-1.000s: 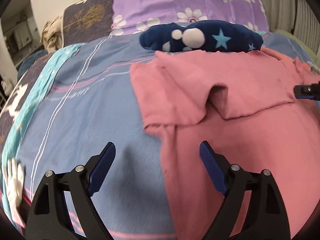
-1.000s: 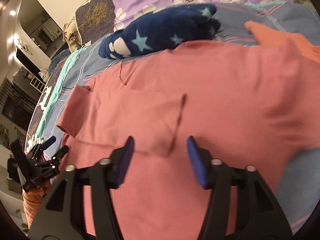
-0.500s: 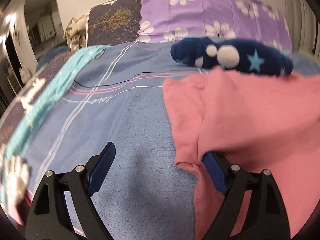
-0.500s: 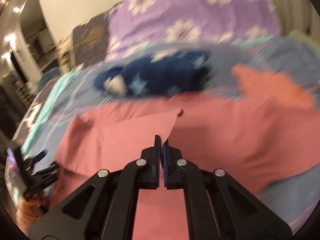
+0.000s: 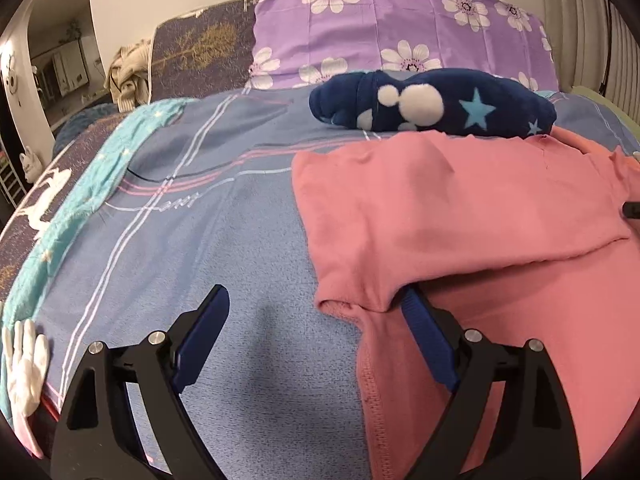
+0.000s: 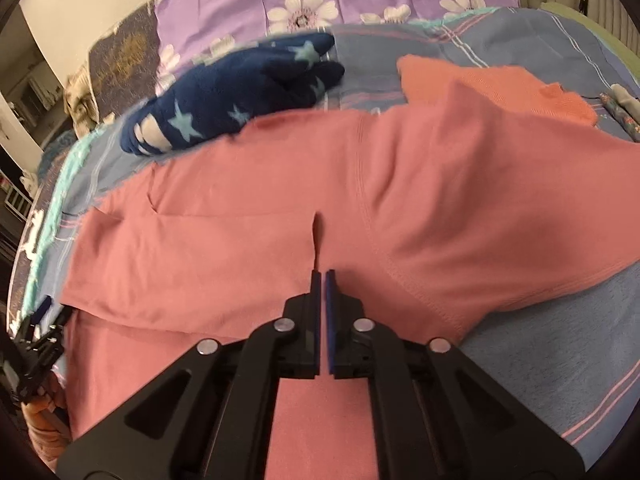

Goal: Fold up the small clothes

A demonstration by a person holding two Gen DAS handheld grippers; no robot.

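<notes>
A pink shirt (image 5: 460, 208) lies spread on the blue striped bed sheet (image 5: 220, 232), its left part folded over as a flap. My left gripper (image 5: 314, 296) stands wide open at the shirt's left edge. One of its fingers is tucked under the fold and the other is over bare sheet. In the right wrist view, my right gripper (image 6: 323, 272) pinches the free corner of the flap on the pink shirt (image 6: 440, 208). Its jaws are opening, with only a thin slit between the pads and the cloth corner still at the tips.
A navy plush garment with stars (image 5: 432, 102) lies just beyond the shirt, in front of a purple floral pillow (image 5: 400, 28). An orange garment (image 6: 492, 84) sits at the far right. A white glove (image 5: 24, 364) rests at the bed's left edge.
The right gripper went from open over the flap to closed on its corner and shifted with it. The left gripper's right finger now sits under the shirt's folded edge.
</notes>
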